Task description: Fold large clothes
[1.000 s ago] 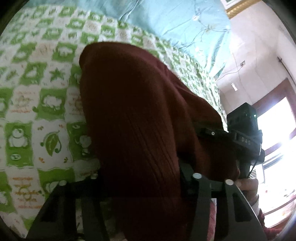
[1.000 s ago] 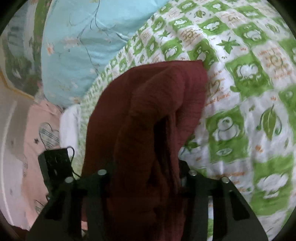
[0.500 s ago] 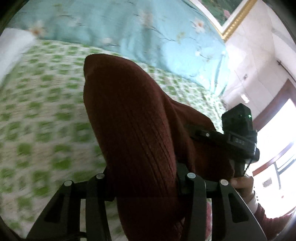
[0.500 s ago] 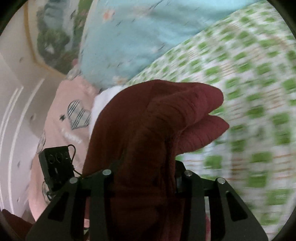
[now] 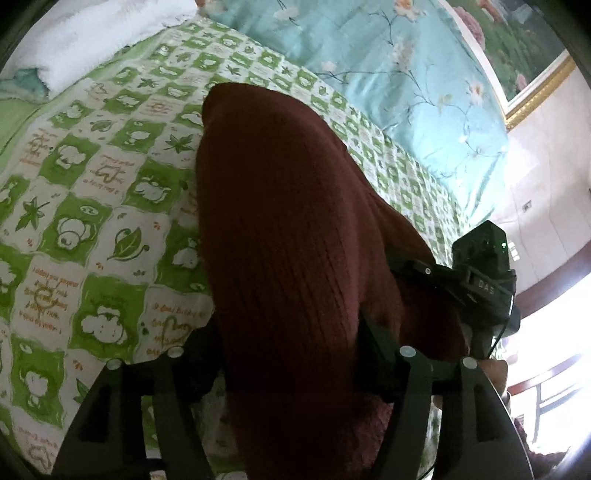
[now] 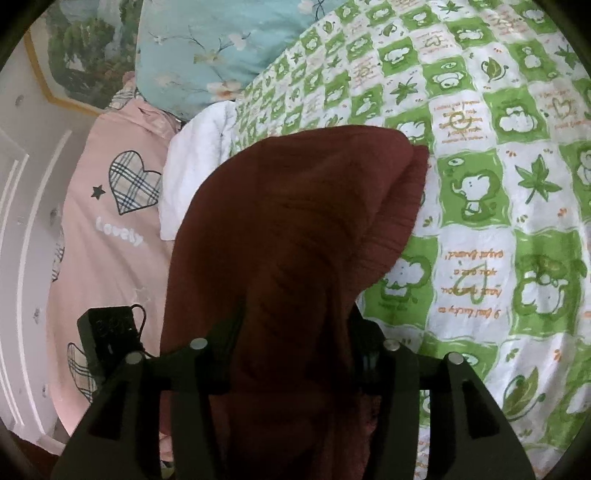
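A dark red ribbed knit garment (image 5: 280, 229) hangs folded over my left gripper (image 5: 288, 354), which is shut on it; the cloth hides the fingertips. The same garment (image 6: 295, 236) drapes over my right gripper (image 6: 295, 339), also shut on it. Both hold it above a bed with a green and white checked sheet (image 5: 92, 206). The right gripper's body (image 5: 484, 280) shows at the right of the left wrist view, with cloth stretched to it. The left gripper's body (image 6: 107, 332) shows at the lower left of the right wrist view.
A light blue floral quilt (image 5: 399, 74) lies along the head of the bed. A white towel (image 5: 92, 33) and a pink pillow with plaid hearts (image 6: 110, 206) lie at the bed's side. A framed picture (image 6: 70, 51) hangs on the wall.
Both grippers swung with the garment: up toward the wall half a second ago, now tilted back down over the sheet. The hanging fold has shifted. Both stay shut on the cloth.
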